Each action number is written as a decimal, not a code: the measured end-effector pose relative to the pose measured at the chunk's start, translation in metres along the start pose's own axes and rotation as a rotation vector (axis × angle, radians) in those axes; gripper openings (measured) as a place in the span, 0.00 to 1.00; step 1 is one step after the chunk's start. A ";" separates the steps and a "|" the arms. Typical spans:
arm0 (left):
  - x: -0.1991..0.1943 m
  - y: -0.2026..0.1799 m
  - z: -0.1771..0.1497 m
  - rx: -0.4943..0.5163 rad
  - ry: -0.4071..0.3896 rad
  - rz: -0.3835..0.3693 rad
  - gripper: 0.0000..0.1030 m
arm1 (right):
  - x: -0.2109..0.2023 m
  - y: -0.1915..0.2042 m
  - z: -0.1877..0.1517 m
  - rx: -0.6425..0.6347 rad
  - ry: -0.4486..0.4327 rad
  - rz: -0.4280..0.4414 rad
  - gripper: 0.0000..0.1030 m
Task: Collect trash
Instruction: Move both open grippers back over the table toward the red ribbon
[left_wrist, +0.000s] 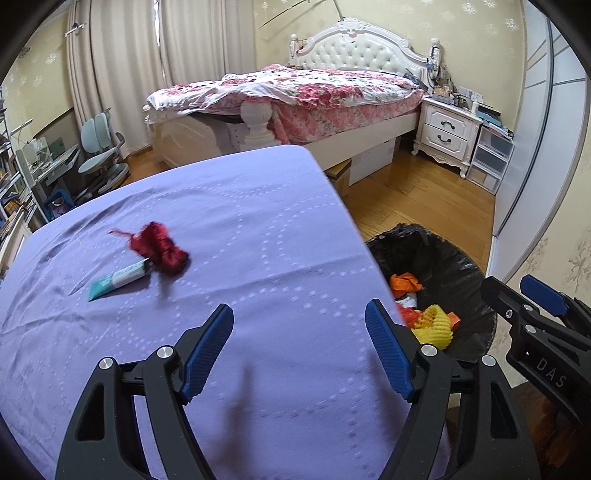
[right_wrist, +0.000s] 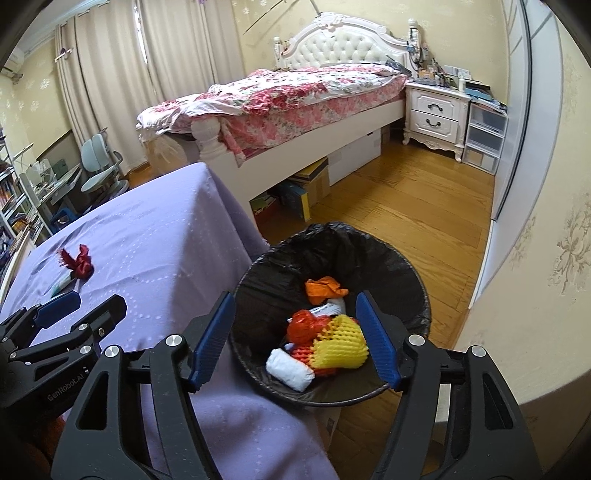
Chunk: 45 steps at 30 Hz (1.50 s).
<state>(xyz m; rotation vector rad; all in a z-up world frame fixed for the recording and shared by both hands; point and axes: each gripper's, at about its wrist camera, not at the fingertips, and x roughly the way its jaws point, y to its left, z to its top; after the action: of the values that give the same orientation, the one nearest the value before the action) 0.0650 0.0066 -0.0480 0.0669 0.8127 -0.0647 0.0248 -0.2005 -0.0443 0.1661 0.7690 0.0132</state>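
A dark red crumpled wad (left_wrist: 160, 247) and a teal-and-white tube (left_wrist: 117, 279) lie touching on the purple-covered table (left_wrist: 258, 221); both also show small in the right wrist view, the wad (right_wrist: 79, 263) above the tube (right_wrist: 62, 283). My left gripper (left_wrist: 300, 326) is open and empty above the table's near part. My right gripper (right_wrist: 295, 321) is open and empty above a bin with a black liner (right_wrist: 280, 266), beside the table. The bin holds orange paper (right_wrist: 325, 287), yellow foam net (right_wrist: 341, 345), a white wad (right_wrist: 290, 369) and a red piece (right_wrist: 304, 325).
The bin (left_wrist: 458, 266) stands on the wooden floor (right_wrist: 406, 214) at the table's right edge. A bed (left_wrist: 295, 92) with floral covers is behind, boxes under it. A white nightstand (left_wrist: 445, 131) and plastic drawers are at far right. A desk chair (left_wrist: 101, 155) stands at left.
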 end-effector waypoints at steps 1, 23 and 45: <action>-0.001 0.006 -0.002 -0.009 0.001 0.007 0.72 | 0.000 0.003 0.000 -0.004 0.002 0.005 0.65; 0.008 0.141 -0.018 -0.201 0.075 0.157 0.72 | 0.012 0.131 -0.009 -0.196 0.081 0.172 0.65; 0.049 0.178 0.013 -0.188 0.139 0.157 0.74 | 0.047 0.200 0.002 -0.267 0.138 0.217 0.65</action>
<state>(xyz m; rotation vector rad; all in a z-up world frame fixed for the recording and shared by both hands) 0.1228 0.1811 -0.0691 -0.0429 0.9468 0.1664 0.0692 -0.0004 -0.0445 -0.0063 0.8759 0.3342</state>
